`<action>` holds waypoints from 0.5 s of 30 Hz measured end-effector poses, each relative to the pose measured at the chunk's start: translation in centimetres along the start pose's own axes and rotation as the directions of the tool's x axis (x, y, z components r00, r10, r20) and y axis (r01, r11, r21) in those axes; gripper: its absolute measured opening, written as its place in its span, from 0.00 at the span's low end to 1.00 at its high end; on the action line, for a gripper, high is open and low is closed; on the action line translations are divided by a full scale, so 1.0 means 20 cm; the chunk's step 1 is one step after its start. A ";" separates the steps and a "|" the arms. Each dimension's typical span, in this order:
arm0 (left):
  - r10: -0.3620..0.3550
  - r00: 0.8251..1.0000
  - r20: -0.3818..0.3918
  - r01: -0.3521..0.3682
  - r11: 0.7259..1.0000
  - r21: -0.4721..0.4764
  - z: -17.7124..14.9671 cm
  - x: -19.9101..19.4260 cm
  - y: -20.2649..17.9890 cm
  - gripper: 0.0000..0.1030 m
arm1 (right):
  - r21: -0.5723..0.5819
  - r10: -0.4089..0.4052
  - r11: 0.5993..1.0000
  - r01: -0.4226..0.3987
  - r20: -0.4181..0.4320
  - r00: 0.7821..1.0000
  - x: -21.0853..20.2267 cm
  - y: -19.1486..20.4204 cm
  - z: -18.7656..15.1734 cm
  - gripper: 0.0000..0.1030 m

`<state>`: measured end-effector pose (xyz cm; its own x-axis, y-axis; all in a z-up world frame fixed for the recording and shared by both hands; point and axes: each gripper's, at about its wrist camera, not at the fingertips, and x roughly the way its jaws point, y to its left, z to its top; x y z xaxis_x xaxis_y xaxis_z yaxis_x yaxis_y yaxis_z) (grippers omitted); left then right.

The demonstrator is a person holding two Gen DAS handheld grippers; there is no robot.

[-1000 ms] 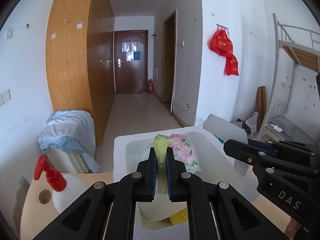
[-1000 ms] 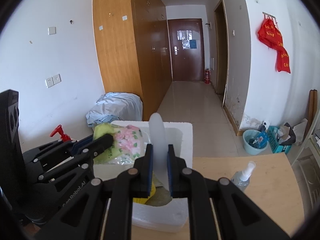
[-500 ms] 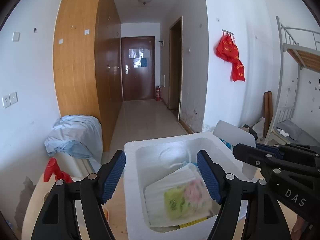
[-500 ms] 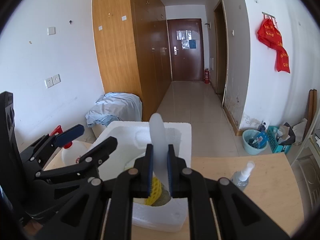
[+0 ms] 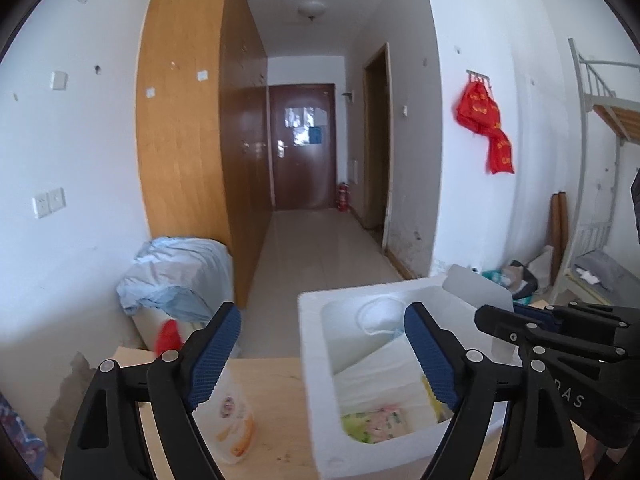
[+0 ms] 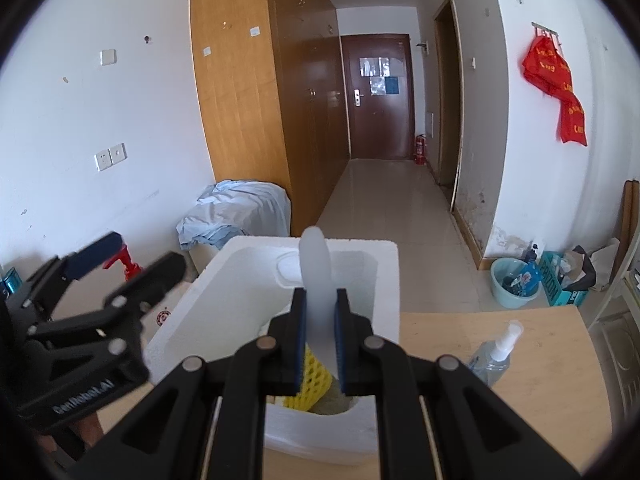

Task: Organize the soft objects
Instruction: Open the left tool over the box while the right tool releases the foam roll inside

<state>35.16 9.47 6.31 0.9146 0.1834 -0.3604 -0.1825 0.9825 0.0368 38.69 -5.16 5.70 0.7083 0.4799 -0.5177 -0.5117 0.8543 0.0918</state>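
Note:
A white foam box (image 5: 316, 364) stands on the wooden table; it also shows in the right wrist view (image 6: 384, 252). Inside it lies a green and pink floral soft packet (image 5: 374, 420) on a white pad. A yellow mesh sleeve (image 6: 310, 384) also sits inside. My left gripper (image 5: 324, 356) is open and empty, raised left of the box. My right gripper (image 6: 318, 340) is shut on a flat translucent white lid (image 6: 316, 276), held upright on edge over the box.
A spray bottle with a red trigger (image 5: 224, 400) stands on the table left of the box. A clear pump bottle (image 6: 494, 354) stands to the right. A blue cloth pile (image 5: 176, 276) lies by the wall. A hallway runs beyond the table.
My left gripper opened and let the floral packet drop into the box, then drew up and to the left. The right gripper kept still with the lid.

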 end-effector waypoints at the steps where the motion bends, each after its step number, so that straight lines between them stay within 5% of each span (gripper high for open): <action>1: 0.008 1.000 -0.001 -0.008 1.000 0.003 0.00 -0.01 0.01 0.83 | 0.000 0.002 1.000 -0.002 -0.003 1.000 0.01 0.00 0.00 0.14; 15: 0.070 0.997 0.010 -0.069 0.996 -0.063 0.03 -0.04 0.16 0.83 | -0.035 0.058 0.998 -0.060 -0.035 0.998 0.12 0.12 0.00 0.14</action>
<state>34.06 12.50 7.32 0.9030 0.2520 -0.3480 -0.2678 0.9635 0.0030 39.18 -2.02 4.69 0.6600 0.5217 -0.5406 -0.5698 0.8166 0.0923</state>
